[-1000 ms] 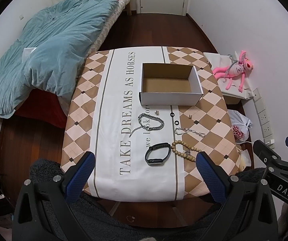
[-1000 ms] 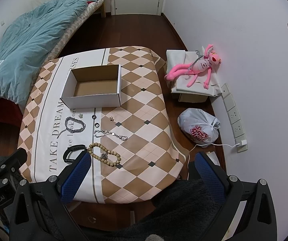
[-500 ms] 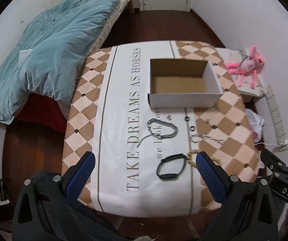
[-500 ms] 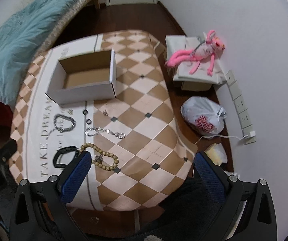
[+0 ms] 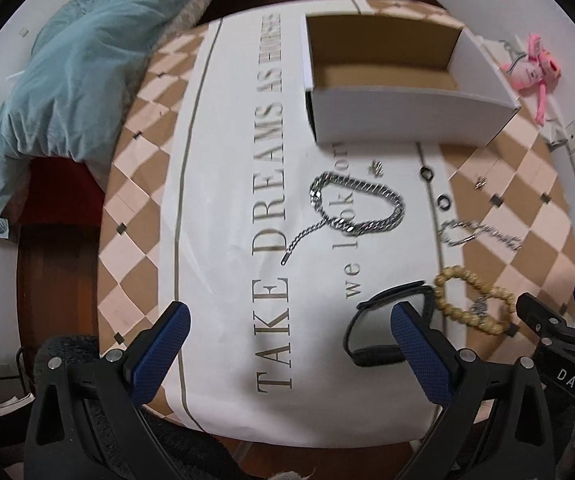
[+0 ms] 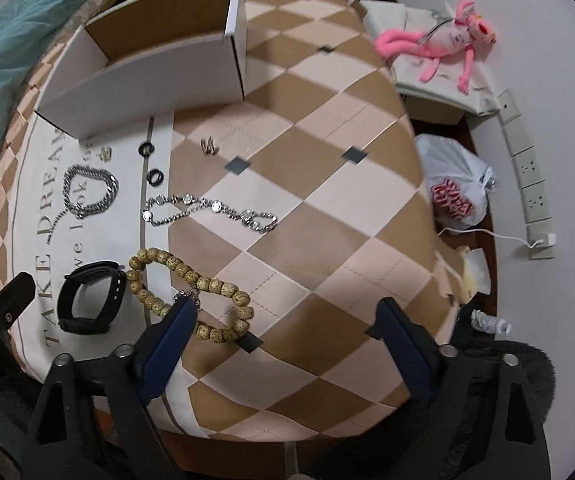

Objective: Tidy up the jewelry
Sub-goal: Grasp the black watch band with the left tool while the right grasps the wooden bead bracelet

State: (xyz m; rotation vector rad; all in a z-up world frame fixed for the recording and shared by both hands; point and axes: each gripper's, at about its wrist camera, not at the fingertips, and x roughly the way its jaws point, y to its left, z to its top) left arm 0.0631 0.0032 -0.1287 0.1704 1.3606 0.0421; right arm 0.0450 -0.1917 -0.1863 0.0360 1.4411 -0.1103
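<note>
Jewellery lies on a checked tablecloth (image 6: 327, 200). An open white cardboard box (image 5: 407, 112) stands at the far side. In front of it lie a silver chain (image 5: 357, 204), two black rings (image 6: 146, 149), small earrings (image 6: 208, 146), a crystal bracelet (image 6: 211, 212), a wooden bead bracelet (image 6: 191, 292) and a black band (image 5: 383, 324). My left gripper (image 5: 287, 320) hangs open over the white strip, its right finger above the black band. My right gripper (image 6: 287, 312) points down with its jaws closing. Its left finger is over the bead bracelet, and nothing is gripped.
A bed with a teal duvet (image 5: 67, 72) stands left of the table. On the floor to the right are a pink plush toy (image 6: 439, 44) on a box, a white plastic bag (image 6: 455, 188) and wall sockets (image 6: 527, 168). The table's near edge is just below both grippers.
Both grippers have come down toward the table, so the jewellery looks much larger. The right gripper's jaws stand a little narrower than before. No piece has moved.
</note>
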